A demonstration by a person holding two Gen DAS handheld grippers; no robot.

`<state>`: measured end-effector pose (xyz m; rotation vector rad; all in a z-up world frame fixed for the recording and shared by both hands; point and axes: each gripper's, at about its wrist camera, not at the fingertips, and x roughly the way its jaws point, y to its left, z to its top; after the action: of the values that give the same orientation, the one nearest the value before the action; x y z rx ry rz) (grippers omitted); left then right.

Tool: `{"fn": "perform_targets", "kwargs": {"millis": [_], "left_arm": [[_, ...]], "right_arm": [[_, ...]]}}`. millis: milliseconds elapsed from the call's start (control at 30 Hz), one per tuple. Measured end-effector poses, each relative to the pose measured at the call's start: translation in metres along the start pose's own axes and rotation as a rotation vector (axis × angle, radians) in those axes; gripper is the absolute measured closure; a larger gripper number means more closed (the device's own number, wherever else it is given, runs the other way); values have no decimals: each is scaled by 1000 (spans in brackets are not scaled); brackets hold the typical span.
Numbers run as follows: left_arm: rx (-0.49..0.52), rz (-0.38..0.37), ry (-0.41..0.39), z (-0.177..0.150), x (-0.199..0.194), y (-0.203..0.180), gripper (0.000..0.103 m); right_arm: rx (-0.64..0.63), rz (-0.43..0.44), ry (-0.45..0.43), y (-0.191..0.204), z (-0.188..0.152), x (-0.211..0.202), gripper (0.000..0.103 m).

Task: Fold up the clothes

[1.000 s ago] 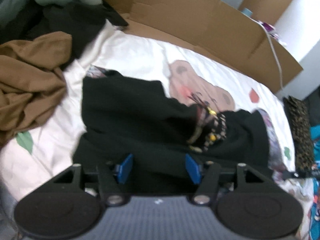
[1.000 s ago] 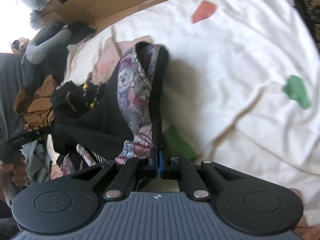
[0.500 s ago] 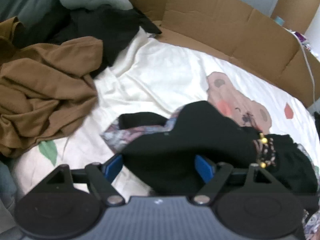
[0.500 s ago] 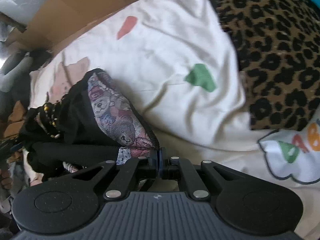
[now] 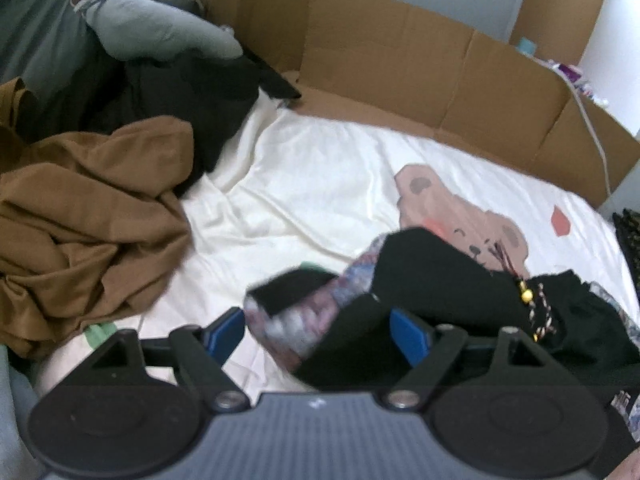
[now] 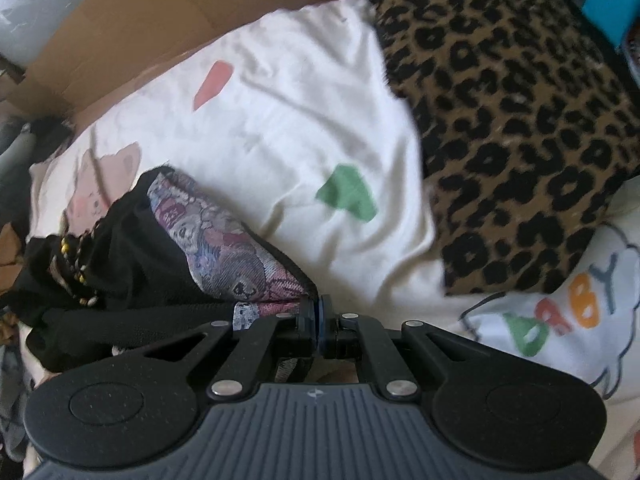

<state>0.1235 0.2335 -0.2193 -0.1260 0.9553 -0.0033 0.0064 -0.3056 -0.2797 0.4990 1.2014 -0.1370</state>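
**Mia:** Looking down the left tool first. The left gripper [image 5: 318,330] has its blue fingers [image 5: 410,334] spread wide. The black garment [image 5: 432,276] lies bunched between them on the white sheet [image 5: 320,184], but the pads don't seem to press it. I think it lies loose there.

**Ben:** What else is on the bed?

**Mia:** A brown garment [image 5: 88,216] in a crumpled heap on the left, well apart from the black one. A cardboard wall [image 5: 400,60] runs along the back. There's a bear picture [image 5: 460,216] printed on the sheet, partly under the black cloth.

**Ben:** Now the other tool?

**Mia:** The right gripper [image 6: 319,322] is pinched tight. A corner of the same black garment [image 6: 132,240] goes right into the tips, where its bear-print lining [image 6: 224,256] shows. So it holds that corner. A leopard-print cushion [image 6: 520,120] lies off to the right, near but not touching.

**Ben:** Is the cloth hard to handle?

**Mia:** I'd guess it's soft and floppy, and not heavy. It sags and bunches. There's a beaded string [image 6: 76,264] on it that could snag or get tangled.

**Ben:** Where should the left one grab?

**Mia:** I'd take an edge or corner far from the right one, away from the beads, so the cloth can be pulled flat between them.
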Motion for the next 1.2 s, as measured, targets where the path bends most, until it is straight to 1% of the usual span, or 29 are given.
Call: {"fn": "perform_targets", "kwargs": {"millis": [100,133,167,233,333,367,433,500,567,667,700,733,800,833,867,900,933,967,1033,1133,1200], "left_arm": [[-43,-26,1,3,-2,5,21],[-36,-30,4,3,0,4,23],[-19,-37,11,2,5,1,27],[20,-51,28,0,14,-5,32],[44,-115,79,-7,30,-11,38],[43,-139,107,-11,36,-12,41],[35,-173,140,-17,40,-11,42],[36,-210,160,-24,40,-12,42],[46,-226,169,-29,37,-12,41],[60,-240,180,-36,33,-13,38],[64,-242,187,-38,33,-13,38],[68,-242,194,-40,34,-14,40],[76,-248,213,-46,34,-16,52],[79,-257,224,-48,34,-17,68],[86,-262,236,-51,32,-18,79],[99,-261,243,-54,29,-19,84],[113,-257,247,-58,24,-20,92],[116,-258,253,-61,20,-19,95],[108,-272,264,-65,12,-15,98],[104,-271,276,-71,2,-7,99],[81,-270,272,-75,-2,3,99]], "right_arm": [[9,-24,-4,-5,2,2,103],[13,-31,-5,-7,3,3,103],[16,-39,-6,-9,3,4,103],[20,-34,0,-9,2,6,103],[28,-9,7,-9,2,7,103],[19,5,9,-8,3,6,100],[-17,18,9,-3,3,5,99],[-37,21,22,1,1,6,92],[-43,17,34,1,-1,9,80],[-44,11,49,-1,-4,12,76],[-44,8,46,-2,-4,12,72],[-43,4,42,-2,-4,11,71],[-43,-4,35,-3,-3,10,68],[-42,-4,28,-3,-2,9,67],[-41,-4,21,-3,-1,8,67],[-40,-3,14,-3,0,8,67],[-40,0,6,-3,1,7,67],[-40,4,-2,-2,2,6,67],[-44,13,-23,1,5,5,67],[-54,34,-55,7,11,2,67],[-63,44,-71,12,15,2,67]]}}
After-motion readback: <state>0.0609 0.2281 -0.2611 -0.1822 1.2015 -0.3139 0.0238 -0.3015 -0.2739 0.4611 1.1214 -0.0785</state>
